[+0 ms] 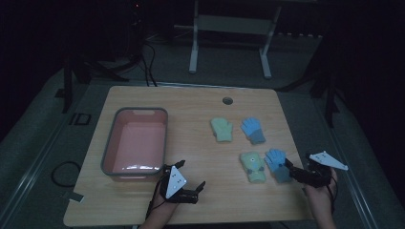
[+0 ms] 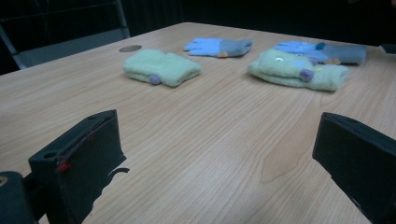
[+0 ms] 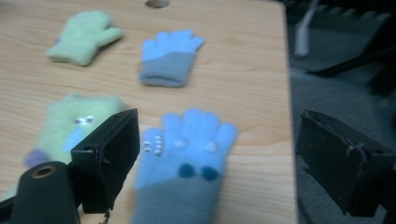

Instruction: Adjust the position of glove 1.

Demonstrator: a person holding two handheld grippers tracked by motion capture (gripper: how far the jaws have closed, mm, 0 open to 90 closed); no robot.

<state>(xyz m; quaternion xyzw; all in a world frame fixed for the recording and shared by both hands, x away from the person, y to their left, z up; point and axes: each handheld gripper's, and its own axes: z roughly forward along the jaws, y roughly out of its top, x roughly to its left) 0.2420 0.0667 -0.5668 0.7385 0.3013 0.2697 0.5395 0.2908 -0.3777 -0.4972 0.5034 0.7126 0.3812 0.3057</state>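
The right gripper (image 1: 289,168) hangs with jaws spread wide over the near blue glove (image 3: 184,161) at the table's right front, pads not yet pressing; to take it cleanly, I judge it should sink straight onto the grey cuff and pinch both layers, keeping clear of the green mitten (image 1: 253,166) just beside it. The left gripper (image 1: 200,187) waits with its jaws apart and empty near the pink tub (image 1: 109,151). The wooden table (image 1: 191,105) stands in a dark room, a white frame (image 1: 229,24) behind it.
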